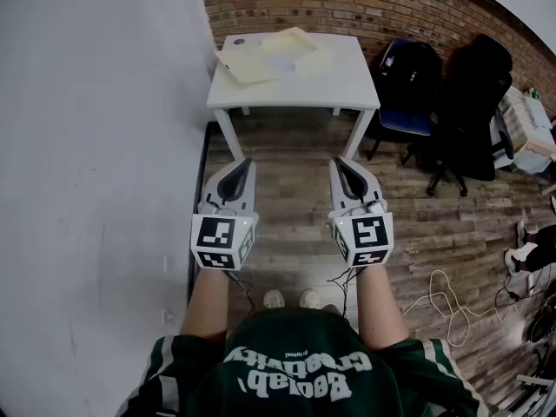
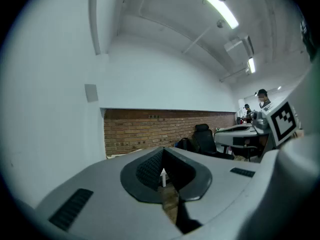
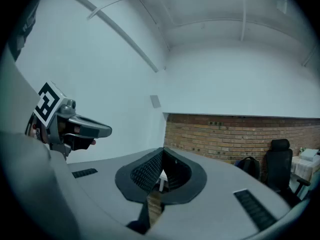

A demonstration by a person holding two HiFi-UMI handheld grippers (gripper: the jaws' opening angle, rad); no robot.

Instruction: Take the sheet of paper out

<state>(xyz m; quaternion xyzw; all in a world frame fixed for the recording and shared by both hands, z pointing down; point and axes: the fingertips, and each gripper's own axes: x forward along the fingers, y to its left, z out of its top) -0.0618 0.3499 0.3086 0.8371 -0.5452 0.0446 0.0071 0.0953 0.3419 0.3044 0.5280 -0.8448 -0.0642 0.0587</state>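
Note:
A white table stands ahead against the brick wall. On it lie a manila envelope or folder and a pale sheet of paper overlapping it; I cannot tell whether the sheet is inside. My left gripper and right gripper are held level, side by side over the wooden floor, well short of the table. Both have their jaws together with nothing between them. In the left gripper view the left gripper shows its pads meeting; the right gripper looks the same in its own view.
A white wall runs close along the left. Right of the table stand a blue chair and a black office chair. A cable lies on the floor at the right. Another desk is at the far right.

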